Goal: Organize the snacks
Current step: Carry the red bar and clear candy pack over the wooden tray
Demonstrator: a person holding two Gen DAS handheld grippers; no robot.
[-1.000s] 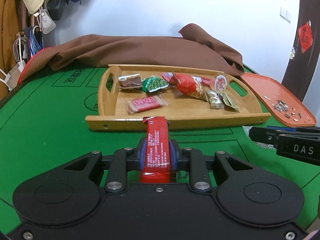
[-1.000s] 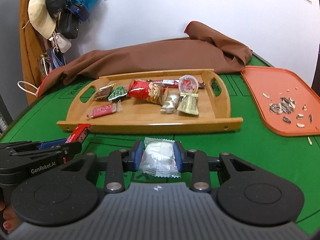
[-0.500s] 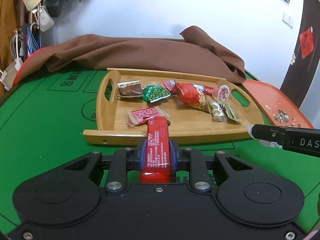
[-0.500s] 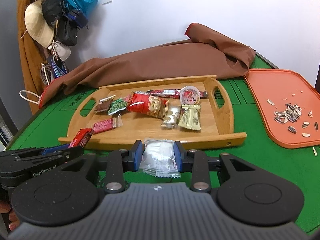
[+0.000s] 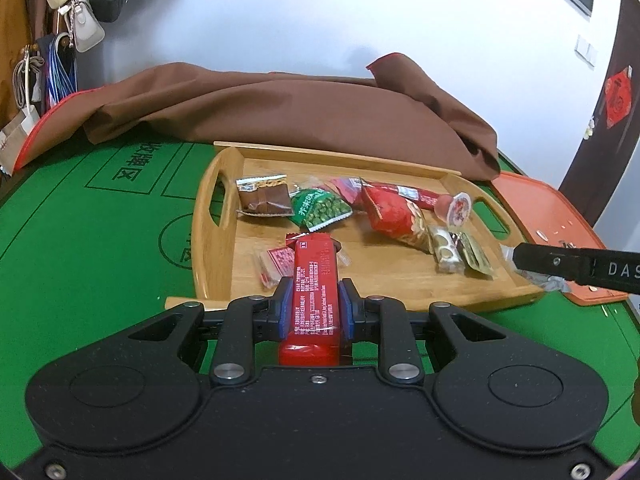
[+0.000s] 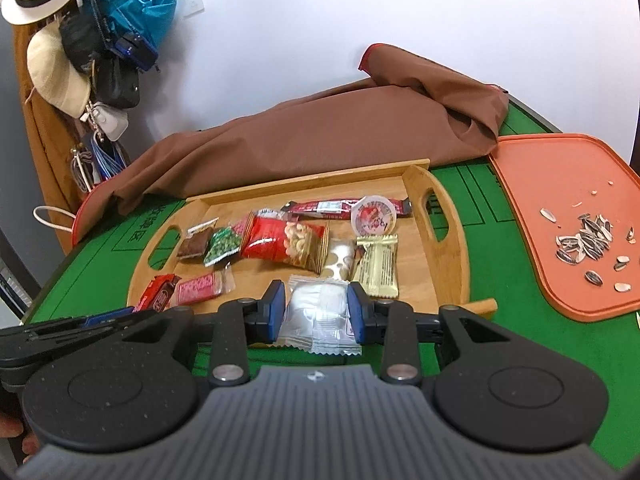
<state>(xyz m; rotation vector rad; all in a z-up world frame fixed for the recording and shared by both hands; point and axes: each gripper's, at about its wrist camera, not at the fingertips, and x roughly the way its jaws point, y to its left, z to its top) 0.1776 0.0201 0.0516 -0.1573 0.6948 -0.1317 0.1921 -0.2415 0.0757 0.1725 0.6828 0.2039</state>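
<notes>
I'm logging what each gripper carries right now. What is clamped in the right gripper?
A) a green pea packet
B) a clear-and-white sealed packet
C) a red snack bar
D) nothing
B: in the right wrist view, the right gripper has its blue pads pressed on a clear-and-white packet over the wooden tray's near edge.

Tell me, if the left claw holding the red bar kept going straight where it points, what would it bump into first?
Probably the small pink packet on the wooden tray: the red bar in the left claw already reaches over the near rim above it. Depth is unclear.
</notes>
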